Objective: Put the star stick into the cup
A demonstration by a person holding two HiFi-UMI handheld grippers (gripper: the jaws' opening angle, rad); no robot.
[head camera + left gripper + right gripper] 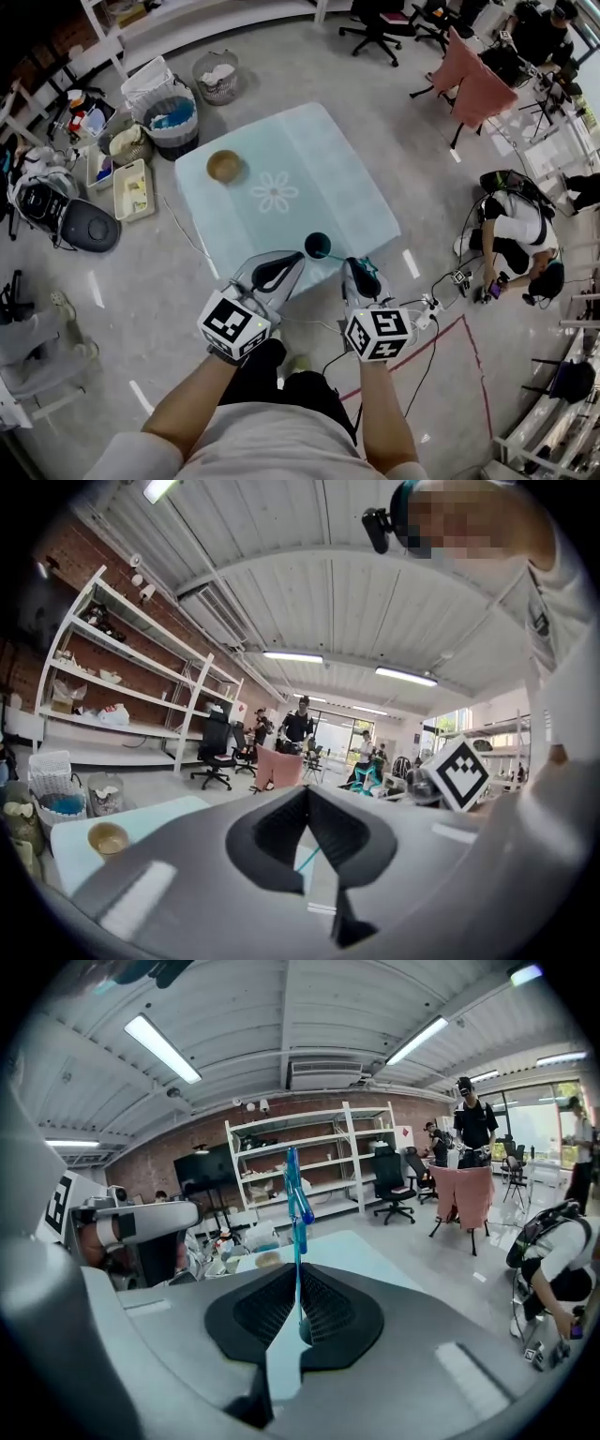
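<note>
My right gripper [356, 264] is shut on the star stick [296, 1206], a thin blue stick with a star at its top that rises upright from between the jaws [298, 1277]. In the head view the stick [334, 256] shows as a short teal line next to the dark round cup [318, 245], which stands on the near edge of the pale blue table [309, 159]. The left gripper [296, 257] is just left of the cup, with its jaws [306, 795] shut and nothing in them. The cup is hidden in both gripper views.
A wooden bowl [224, 166] sits at the table's far left. Baskets [172, 117] and bins stand on the floor beyond it. A chair with a pink cover [478, 89] and a crouching person [517, 236] are to the right. Cables and red tape [441, 349] lie by my feet.
</note>
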